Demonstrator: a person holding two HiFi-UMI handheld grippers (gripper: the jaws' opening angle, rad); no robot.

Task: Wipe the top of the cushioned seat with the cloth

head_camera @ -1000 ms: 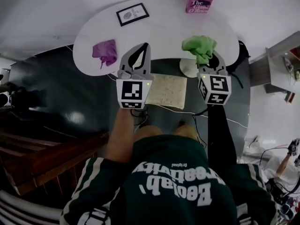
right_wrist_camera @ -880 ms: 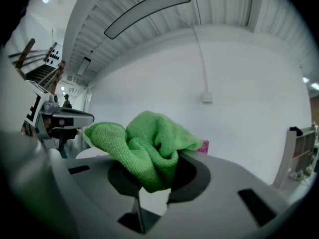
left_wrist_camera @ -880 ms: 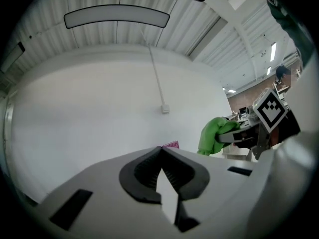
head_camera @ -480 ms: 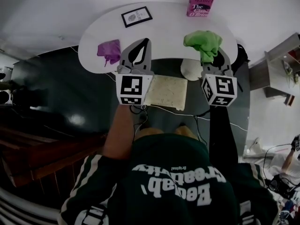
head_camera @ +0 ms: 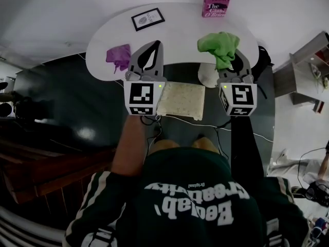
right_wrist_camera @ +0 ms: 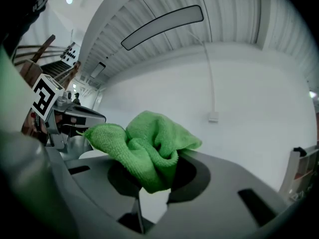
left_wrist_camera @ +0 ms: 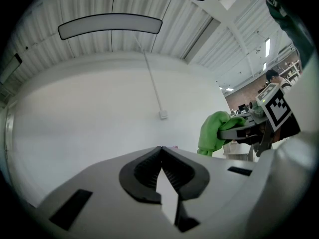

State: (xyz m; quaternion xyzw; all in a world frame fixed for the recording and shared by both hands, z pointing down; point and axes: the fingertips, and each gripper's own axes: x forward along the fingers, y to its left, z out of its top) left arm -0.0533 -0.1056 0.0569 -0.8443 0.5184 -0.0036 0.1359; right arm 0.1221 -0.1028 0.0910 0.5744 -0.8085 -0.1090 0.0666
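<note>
A person (head_camera: pixel 190 199) is holding two grippers above a white table (head_camera: pixel 180 37). The right gripper (head_camera: pixel 230 62) is clamping a bunched green cloth (head_camera: pixel 218 44), with its jaws closed on the fabric, which is spilling over their tips. The left gripper (head_camera: pixel 156 46) is carrying nothing, and its jaws are pressing together at the tips. The cushioned seat (head_camera: pixel 181 100) is sitting lower down, between the two grippers and near the table's edge. A purple cloth (head_camera: pixel 118 55), a framed picture (head_camera: pixel 148 18) and a pink book (head_camera: pixel 216 3) are resting on the table.
</note>
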